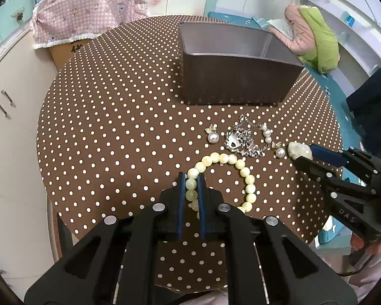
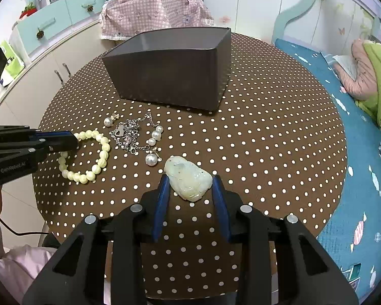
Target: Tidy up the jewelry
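Right now I have both grippers down on the round table (image 2: 279, 139), which is covered in a brown cloth with white dots. My left gripper (image 1: 192, 178) has its jaws drawn narrow around the pale yellow bead bracelet (image 1: 249, 178), with a couple of its beads pinched between the blue pads; the rest of the loop lies on the cloth, curving off to the right in the left wrist view. My right gripper (image 2: 190, 183) has its jaws set moderately wide on either side of the pale green carved stone pendant (image 2: 188, 178). The left pad sits against the stone's edge, and the right pad is at or just beside its other edge; I cannot tell whether it presses.

Between the bracelet and the pendant lies the remaining jewelry: a tangled silver chain with a heart charm (image 2: 125, 133), a short string of white pearls (image 2: 155, 133), one pearl earring (image 2: 108, 121) near the chain's far side and another pearl earring (image 2: 151, 158) just beside the pendant. Behind all of it stands the dark brown box (image 1: 236, 81), open at the top, with a divider that splits it into two compartments. Both look bare inside as far as I can see.
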A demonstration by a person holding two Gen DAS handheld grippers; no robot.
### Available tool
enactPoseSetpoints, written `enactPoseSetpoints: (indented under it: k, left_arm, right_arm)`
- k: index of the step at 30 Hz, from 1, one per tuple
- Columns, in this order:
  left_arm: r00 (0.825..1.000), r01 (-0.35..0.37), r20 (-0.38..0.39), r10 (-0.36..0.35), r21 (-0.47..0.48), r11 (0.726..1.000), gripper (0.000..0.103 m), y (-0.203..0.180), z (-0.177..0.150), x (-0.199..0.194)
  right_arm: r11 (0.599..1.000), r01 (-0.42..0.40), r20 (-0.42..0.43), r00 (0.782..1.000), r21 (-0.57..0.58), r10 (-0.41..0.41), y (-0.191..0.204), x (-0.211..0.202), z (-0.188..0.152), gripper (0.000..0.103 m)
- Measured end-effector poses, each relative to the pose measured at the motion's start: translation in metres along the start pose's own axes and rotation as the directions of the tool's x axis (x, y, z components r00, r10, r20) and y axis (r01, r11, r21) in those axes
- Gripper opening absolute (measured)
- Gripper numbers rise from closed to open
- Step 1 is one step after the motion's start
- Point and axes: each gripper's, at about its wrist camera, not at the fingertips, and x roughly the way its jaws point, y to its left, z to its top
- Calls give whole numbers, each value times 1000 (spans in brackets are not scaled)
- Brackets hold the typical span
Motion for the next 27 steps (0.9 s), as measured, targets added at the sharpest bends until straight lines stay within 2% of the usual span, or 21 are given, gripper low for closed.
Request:
enactPoseSetpoints:
  k: [9, 13, 18, 19, 20, 24, 27]
  left_arm:
    - [999, 22, 32, -21, -13, 1000, 10, 7, 9, -13]
    - [998, 36, 57, -35, -13, 999, 9, 11, 15, -21]
    - [996, 47, 80, -46, -7, 999, 9, 11, 21, -28]
    - [996, 46, 79, -45, -6, 999, 9, 11, 21, -27]
    - [996, 46, 77, -46, -5, 999, 9, 12, 21, -27]
    - [997, 50, 67, -49, -4, 999, 9, 9, 21, -23]
    - [997, 53, 64, -52, -8, 999, 9, 9, 21, -21]
  right_arm:
    - [1000, -14, 19, 1000, -2, 14, 3, -8, 3, 32]
    - [1000, -16, 32, 999, -4, 16, 3, -13, 6, 28]
    - [1000, -6, 15, 1000, -10, 6, 0, -7, 7, 27]
    - [1000, -2, 11, 1000, -17, 2, 1, -6, 8, 31]
    - [1000, 2, 9, 1000, -30, -2, 2, -3, 8, 42]
    - [998, -16, -3, 1000, -59, 16, 6, 7, 10, 44]
    - [994, -19, 32, 999, -109, 22, 11, 7, 7, 29]
